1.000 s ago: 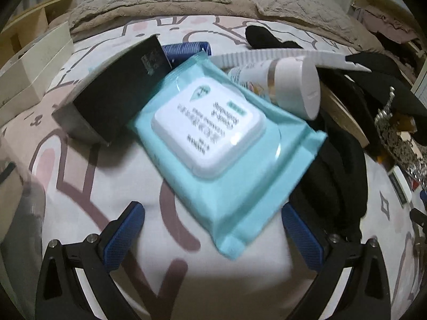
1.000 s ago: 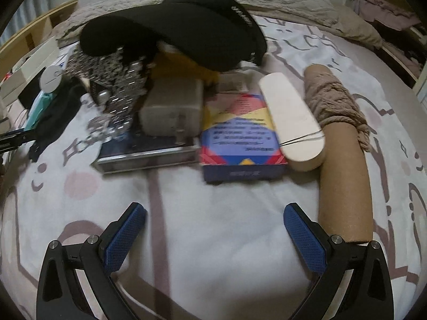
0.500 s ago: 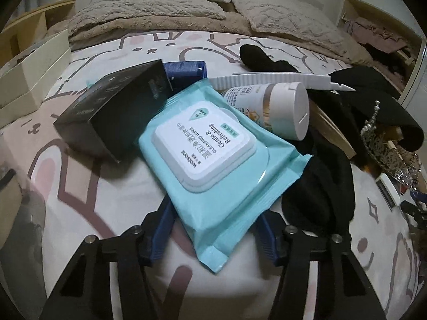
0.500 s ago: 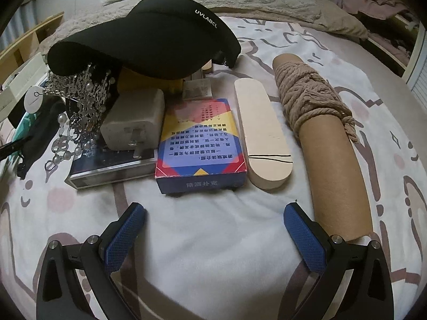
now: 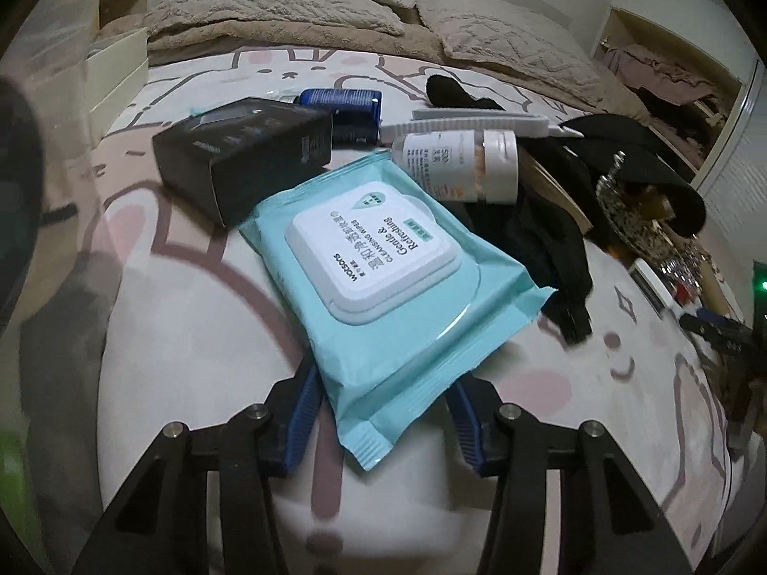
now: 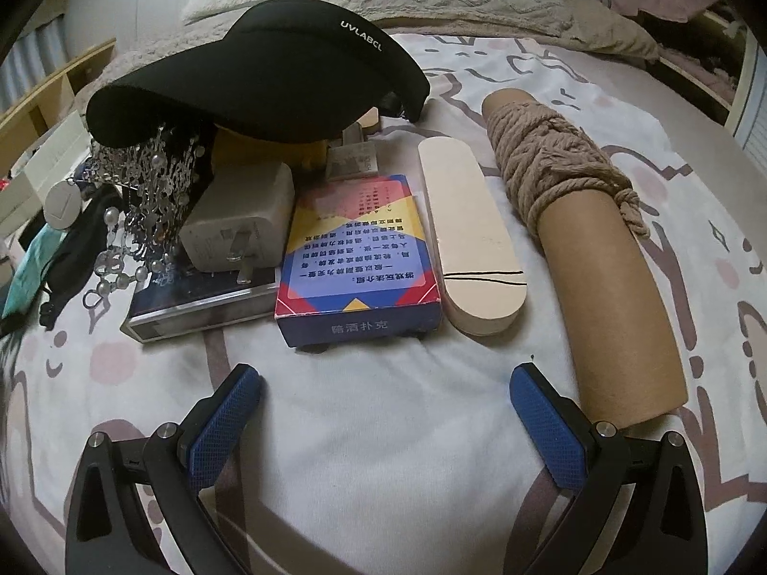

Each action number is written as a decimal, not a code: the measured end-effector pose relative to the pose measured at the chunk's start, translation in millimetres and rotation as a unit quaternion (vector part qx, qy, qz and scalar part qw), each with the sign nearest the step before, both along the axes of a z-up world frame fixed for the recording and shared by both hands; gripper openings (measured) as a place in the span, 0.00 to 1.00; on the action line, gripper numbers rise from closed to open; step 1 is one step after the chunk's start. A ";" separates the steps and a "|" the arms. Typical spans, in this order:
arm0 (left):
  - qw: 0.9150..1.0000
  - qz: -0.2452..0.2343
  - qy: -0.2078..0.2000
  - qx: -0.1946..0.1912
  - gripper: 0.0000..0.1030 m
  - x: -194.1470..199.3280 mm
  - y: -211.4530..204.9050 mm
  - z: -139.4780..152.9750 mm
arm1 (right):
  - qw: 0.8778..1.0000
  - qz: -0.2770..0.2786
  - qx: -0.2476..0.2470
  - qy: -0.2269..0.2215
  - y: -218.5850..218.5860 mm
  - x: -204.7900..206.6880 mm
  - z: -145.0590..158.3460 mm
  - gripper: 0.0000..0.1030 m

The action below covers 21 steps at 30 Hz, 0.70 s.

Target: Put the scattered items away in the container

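My left gripper (image 5: 383,424) is shut on the near end of a teal pack of wet wipes (image 5: 383,258) with a white lid, held just above the bed sheet. Behind it lie a black box (image 5: 239,153), a blue tube (image 5: 350,105) and a white bottle (image 5: 460,165). My right gripper (image 6: 383,421) is open and empty over the sheet. In front of it lie a blue card box (image 6: 354,258), a pale wooden oval block (image 6: 470,235) and a cardboard tube (image 6: 609,278) wound with rope. The container is a blurred clear wall (image 5: 43,220) at the far left.
A black visor cap (image 6: 259,76) rests on a silver tiara (image 6: 144,177), a white charger (image 6: 239,225) and a dark book (image 6: 191,302). Black cloth (image 5: 551,239) lies right of the wipes. Pillows and a blanket fill the bed's far end.
My left gripper closed on the wipes pack and lifted it back and away from the black box. My right gripper moved closer to the card box and stayed open.
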State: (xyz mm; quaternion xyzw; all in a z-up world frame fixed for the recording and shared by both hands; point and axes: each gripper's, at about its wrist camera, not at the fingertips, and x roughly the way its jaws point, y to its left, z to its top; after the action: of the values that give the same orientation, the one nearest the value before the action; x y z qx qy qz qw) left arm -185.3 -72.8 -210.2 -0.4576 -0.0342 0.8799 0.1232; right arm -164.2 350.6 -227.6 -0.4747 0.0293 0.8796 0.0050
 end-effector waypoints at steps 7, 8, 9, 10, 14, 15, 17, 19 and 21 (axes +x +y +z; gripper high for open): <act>1.000 -0.022 -0.012 0.004 0.23 42.2 -4.5 -2.2 | 1.000 0.001 -0.013 -0.011 1.2 -14.4 1.5 1.00; 1.000 -0.024 -0.015 0.010 0.23 46.4 -6.1 -2.6 | 1.000 0.002 -0.010 -0.014 -0.7 -16.7 0.9 1.00; 0.999 -0.025 -0.018 0.014 0.23 51.2 -7.8 -2.5 | 1.000 0.003 -0.007 -0.015 -2.1 -19.6 1.6 1.00; 0.999 -0.026 -0.020 0.015 0.23 54.7 -8.5 -2.3 | 1.000 0.003 -0.008 -0.016 -2.2 -22.8 3.2 1.00; 1.000 -0.024 -0.017 0.008 0.23 66.3 -7.5 0.2 | 0.999 -0.019 -0.034 -0.005 23.6 -18.6 11.2 1.00; 1.000 -0.022 -0.017 0.007 0.24 67.6 -7.2 0.1 | 0.999 -0.024 -0.044 -0.003 30.3 -18.8 11.7 1.00; 1.000 -0.020 -0.020 0.013 0.37 67.6 -6.8 0.6 | 0.998 -0.034 -0.055 -0.001 39.2 -19.2 12.3 1.00; 0.999 -0.013 -0.019 0.023 0.75 65.8 -5.8 3.4 | 0.997 -0.047 -0.060 -0.003 45.2 -22.3 13.1 1.00; 1.000 -0.004 -0.013 0.021 0.87 62.9 -4.2 7.3 | 0.997 -0.054 -0.059 -0.003 48.4 -22.3 13.9 1.00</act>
State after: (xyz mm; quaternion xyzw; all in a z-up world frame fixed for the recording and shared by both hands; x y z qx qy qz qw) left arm -122.4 -77.0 -202.9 -0.4666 -0.0525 0.8723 0.1362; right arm -186.5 399.0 -213.6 -0.4742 0.1065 0.8736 0.0250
